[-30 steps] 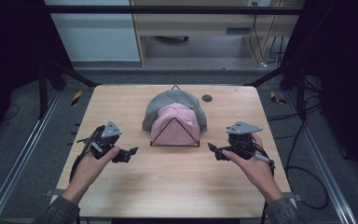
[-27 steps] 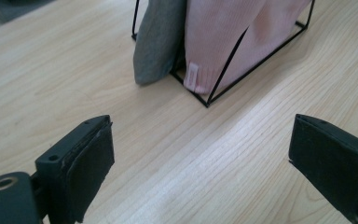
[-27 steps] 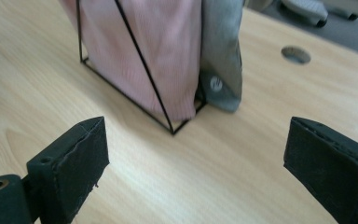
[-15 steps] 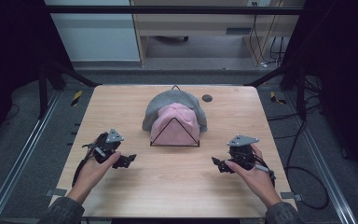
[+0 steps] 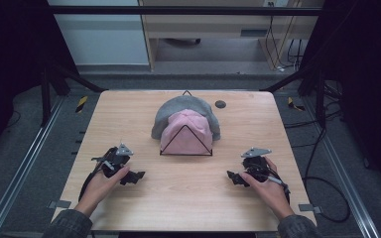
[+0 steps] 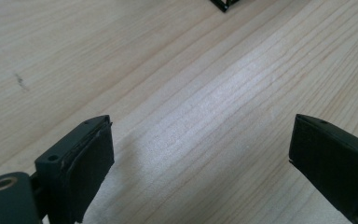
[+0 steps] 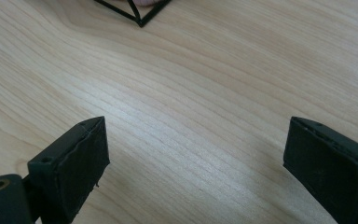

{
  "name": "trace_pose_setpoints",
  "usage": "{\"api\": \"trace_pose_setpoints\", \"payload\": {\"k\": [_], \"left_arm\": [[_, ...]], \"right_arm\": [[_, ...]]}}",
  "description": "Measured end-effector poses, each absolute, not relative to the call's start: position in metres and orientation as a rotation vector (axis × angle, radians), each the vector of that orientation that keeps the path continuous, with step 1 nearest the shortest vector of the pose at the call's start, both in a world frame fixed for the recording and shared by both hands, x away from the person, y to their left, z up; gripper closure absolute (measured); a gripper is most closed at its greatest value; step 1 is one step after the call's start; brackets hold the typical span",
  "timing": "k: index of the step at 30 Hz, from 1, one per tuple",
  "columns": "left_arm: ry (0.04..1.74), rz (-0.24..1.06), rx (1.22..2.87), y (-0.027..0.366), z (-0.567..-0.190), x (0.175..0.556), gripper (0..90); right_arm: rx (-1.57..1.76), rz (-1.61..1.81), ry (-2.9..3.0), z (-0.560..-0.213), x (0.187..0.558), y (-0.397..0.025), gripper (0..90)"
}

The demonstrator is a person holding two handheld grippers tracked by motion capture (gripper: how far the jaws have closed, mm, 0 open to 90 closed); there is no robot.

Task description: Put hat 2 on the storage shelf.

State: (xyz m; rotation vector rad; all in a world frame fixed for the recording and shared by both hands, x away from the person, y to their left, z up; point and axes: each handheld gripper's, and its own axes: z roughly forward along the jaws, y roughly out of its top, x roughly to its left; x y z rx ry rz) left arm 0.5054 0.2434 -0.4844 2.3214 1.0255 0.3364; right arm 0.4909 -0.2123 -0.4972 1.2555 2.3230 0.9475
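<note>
Pink hat [image 5: 187, 132] sits on a black wire stand [image 5: 185, 152] mid-table, a grey hat [image 5: 184, 105] draped behind it, touching. Your left gripper [image 5: 133, 176] and right gripper [image 5: 234, 177] rest low over the bare wooden table [image 5: 188, 198], near the front edge on either side of the stand. Jaws on both spread wide, nothing between them; stand corner [image 7: 140, 21] shows ahead of the right.

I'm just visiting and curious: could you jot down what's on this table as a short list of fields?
Table: light wood
Centre: pink cloth on a black wire frame, grey cloth behind it
Small item: dark round object near the far edge
Left gripper: hand-held, jaws apart, holding nothing
Right gripper: hand-held, jaws apart, holding nothing
</note>
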Motion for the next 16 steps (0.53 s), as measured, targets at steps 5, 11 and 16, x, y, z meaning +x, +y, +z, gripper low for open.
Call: {"api": "trace_pose_setpoints", "payload": {"k": [5, 11, 16], "left_arm": [[1.028, 0.321, 2.350, 0.242, -0.493, 0.506, 4.0], [1.026, 0.373, 2.310, 0.245, -0.498, 0.505, 0.7], [1.000, 0.386, 2.284, 0.249, -0.501, 0.504, 0.0]], "right_arm": [[1.277, 0.910, 2.317, -0.505, 0.492, -0.211, 5.1], [1.255, 0.957, 2.258, -0.512, 0.489, -0.210, 0.6], [1.263, 0.952, 2.247, -0.513, 0.489, -0.209, 0.6]]}}
